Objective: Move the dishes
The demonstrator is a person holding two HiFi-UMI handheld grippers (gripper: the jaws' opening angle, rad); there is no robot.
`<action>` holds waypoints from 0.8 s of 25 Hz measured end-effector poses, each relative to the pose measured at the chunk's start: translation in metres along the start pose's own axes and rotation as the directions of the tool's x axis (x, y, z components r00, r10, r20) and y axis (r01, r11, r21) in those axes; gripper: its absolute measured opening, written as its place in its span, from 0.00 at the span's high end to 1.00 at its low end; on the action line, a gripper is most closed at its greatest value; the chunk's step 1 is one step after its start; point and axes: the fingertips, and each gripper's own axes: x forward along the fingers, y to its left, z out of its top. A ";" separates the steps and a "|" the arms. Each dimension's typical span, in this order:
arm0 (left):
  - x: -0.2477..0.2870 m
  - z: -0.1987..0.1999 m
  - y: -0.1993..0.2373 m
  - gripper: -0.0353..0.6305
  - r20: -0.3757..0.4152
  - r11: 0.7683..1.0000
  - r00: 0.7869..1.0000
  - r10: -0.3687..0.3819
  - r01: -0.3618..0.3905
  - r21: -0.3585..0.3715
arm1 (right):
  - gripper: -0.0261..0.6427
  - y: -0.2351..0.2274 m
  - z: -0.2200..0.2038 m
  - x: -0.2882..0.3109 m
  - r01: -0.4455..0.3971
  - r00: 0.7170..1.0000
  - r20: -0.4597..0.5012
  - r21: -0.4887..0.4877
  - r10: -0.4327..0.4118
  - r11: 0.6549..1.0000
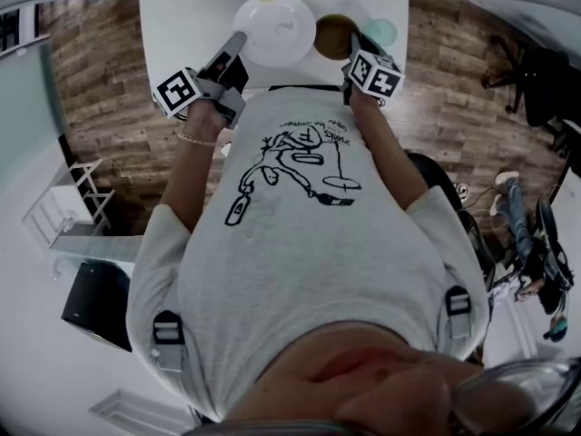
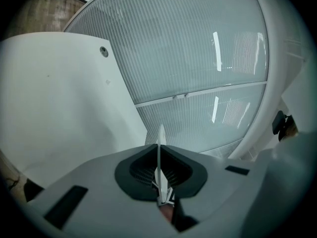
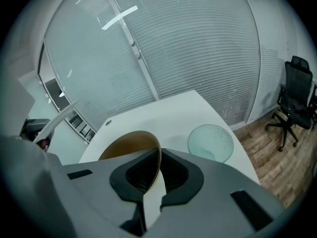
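By their rims, white round plate (image 1: pixel 272 27) is clamped in left gripper (image 2: pixel 159 168) jaws, brown bowl (image 3: pixel 126 144) in right gripper (image 3: pixel 156 175) jaws; judged stiff, breakable.

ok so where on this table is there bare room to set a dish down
Free: the far stretch of the white table beyond the brown bowl and glass bowl, out to the cable hole. Crowded: the near edge, where the white plate in the left gripper, the brown bowl in the right gripper and the glass bowl are side by side.
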 end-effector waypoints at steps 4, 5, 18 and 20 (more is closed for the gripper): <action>-0.002 -0.003 0.002 0.93 -0.012 1.000 1.000 0.004 -0.004 0.002 | 0.90 -0.005 -0.014 0.014 0.027 1.000 0.002 -0.011 -0.027 1.000; -0.003 -0.005 0.002 0.93 -0.016 1.000 1.000 0.002 -0.002 0.003 | 0.90 -0.005 -0.017 0.017 0.035 0.999 0.001 -0.016 -0.035 0.999; -0.005 -0.008 0.008 0.93 -0.033 1.000 0.999 0.005 -0.006 -0.017 | 0.90 -0.022 -0.042 0.052 0.086 0.996 -0.010 -0.007 -0.086 0.996; -0.005 -0.009 0.009 0.93 -0.035 1.000 0.999 0.010 -0.011 -0.018 | 0.90 -0.025 -0.045 0.056 0.089 0.996 -0.011 -0.002 -0.089 0.996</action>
